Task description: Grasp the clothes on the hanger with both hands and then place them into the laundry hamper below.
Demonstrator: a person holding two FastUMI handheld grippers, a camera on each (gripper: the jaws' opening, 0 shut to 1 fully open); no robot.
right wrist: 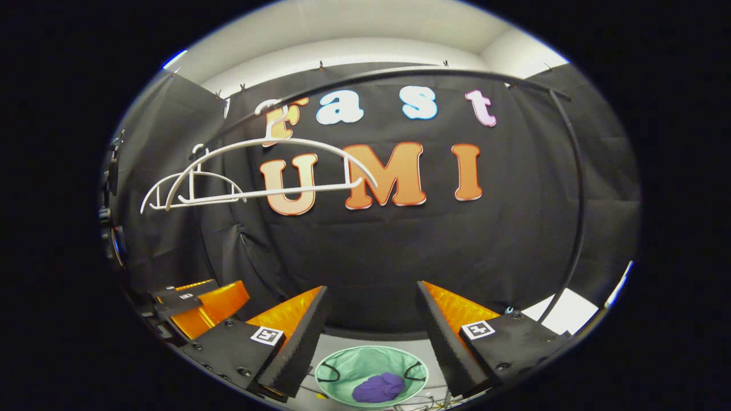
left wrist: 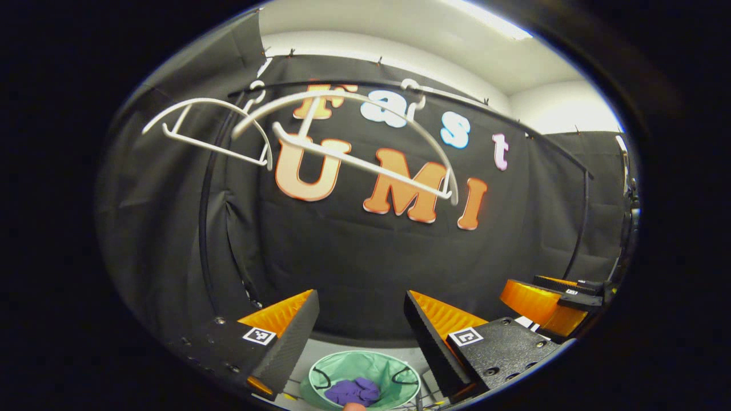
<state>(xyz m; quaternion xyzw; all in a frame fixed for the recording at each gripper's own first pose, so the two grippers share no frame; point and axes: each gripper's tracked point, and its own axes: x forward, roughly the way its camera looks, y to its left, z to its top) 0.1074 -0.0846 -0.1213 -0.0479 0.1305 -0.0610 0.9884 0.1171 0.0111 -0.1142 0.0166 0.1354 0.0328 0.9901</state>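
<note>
The crumpled purple garment point(right wrist: 380, 388) already lay inside the round pale-green mesh laundry hamper point(right wrist: 342, 365) below, the white plastic hangers point(right wrist: 274, 171) hung bare, and both hand-held grippers, left point(left wrist: 361, 331) and right point(right wrist: 372, 331), stood apart and empty, so the task looked essentially finished.

The white hangers point(left wrist: 354, 160) look like smooth plastic on a thin dark metal rail point(right wrist: 400, 73), the green hamper point(right wrist: 342, 365) is thin soft fabric holding crumpled purple cloth point(right wrist: 380, 388), and the gripper fingers point(left wrist: 291, 337) carry matt ribbed black pads.
</note>
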